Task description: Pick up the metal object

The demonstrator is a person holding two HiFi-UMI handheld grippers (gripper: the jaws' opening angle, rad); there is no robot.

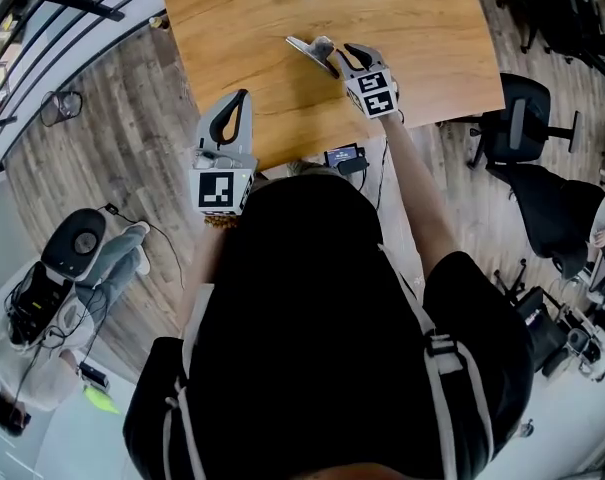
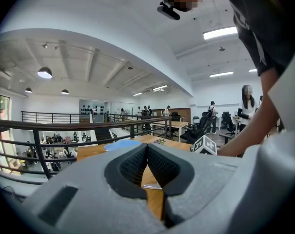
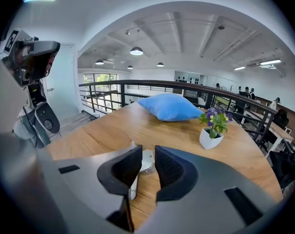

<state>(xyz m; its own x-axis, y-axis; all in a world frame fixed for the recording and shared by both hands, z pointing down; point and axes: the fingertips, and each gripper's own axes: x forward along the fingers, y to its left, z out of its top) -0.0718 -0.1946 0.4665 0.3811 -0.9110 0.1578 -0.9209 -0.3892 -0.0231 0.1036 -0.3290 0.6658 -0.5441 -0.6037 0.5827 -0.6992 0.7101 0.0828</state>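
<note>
metal object [image 3: 146,162] lies flat on the wooden table [image 1: 432,58], right at the mouth of your right tongs [image 1: 339,54], part of it tucked beneath one jaw. the jaws stand half open, gripping nothing yet. go lower and centre the gap over it before you squeeze. your right arm is stretched forward, tongs tipped downward. your left tongs [image 1: 229,118] hang closed and empty, well behind.

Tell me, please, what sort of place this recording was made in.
Most likely an open-plan office or lab on a mezzanine: a wooden table, office chairs beside it, and a black railing that seems to overlook a lower level.
</note>
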